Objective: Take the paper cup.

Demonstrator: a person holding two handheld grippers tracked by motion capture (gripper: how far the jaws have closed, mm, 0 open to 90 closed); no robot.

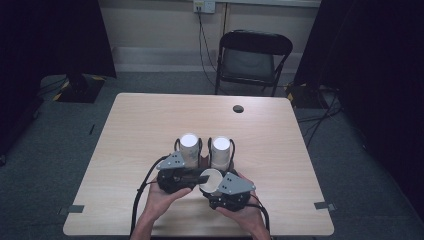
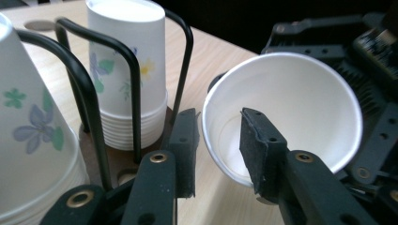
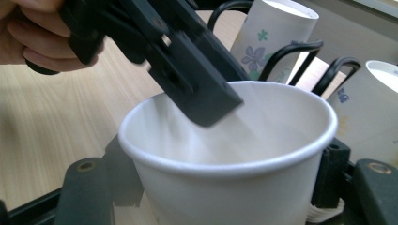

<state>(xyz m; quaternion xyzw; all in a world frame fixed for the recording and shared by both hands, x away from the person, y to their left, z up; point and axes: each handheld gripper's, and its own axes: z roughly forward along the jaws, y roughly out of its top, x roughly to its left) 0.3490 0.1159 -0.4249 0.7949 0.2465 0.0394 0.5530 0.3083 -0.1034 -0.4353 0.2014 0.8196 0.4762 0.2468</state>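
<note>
White paper cup (image 3: 230, 164) grasped by right claw (image 3: 220, 187), left claw (image 2: 218, 154) released astride its rim

High view: table (image 1: 150, 120) evenly lit from overhead, room edges and both side curtains near black; low res, soft detail. Cup tops (image 1: 189, 140) blown out white, slight glare. Faint shadows under grippers. Left gripper view: cup (image 2: 300, 103) interior bright, w/ soft shadow from the jaw inside; near jaws slightly soft, bg dark. Right gripper view: left gripper (image 3: 187, 75) motion-blurred; cup rim (image 3: 225, 164) sharp; stacks behind out of focus; mild edge distortion
</note>
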